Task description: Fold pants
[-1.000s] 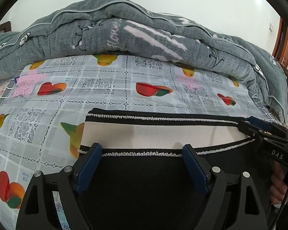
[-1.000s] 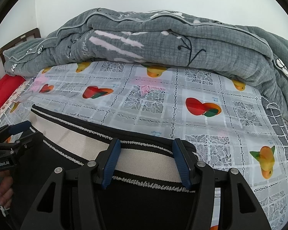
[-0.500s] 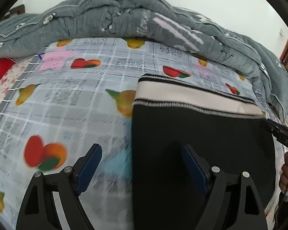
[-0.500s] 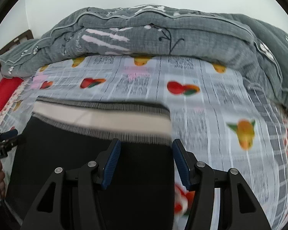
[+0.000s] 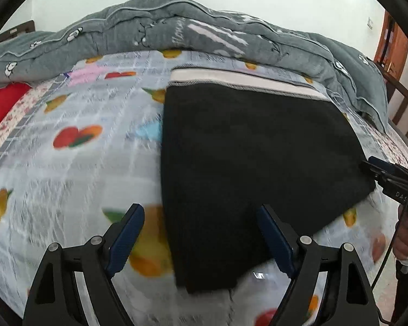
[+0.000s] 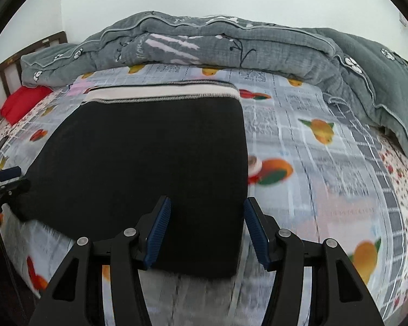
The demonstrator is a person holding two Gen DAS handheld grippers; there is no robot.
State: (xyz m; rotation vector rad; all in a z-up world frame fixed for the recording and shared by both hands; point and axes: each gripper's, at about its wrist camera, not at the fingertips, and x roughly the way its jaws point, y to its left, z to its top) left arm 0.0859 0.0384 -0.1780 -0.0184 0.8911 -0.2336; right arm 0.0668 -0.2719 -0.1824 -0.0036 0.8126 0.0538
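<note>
Both claws, left [image 5: 201,237] and right [image 6: 205,232], gape empty above the near edge of folded pants [image 5: 247,157]; bare bedsheet [image 5: 68,163] flanks either side.

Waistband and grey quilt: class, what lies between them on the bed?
Only a bare strip of fruit-print sheet lies between the waistband and the quilt, seen best in the right wrist view.
</note>
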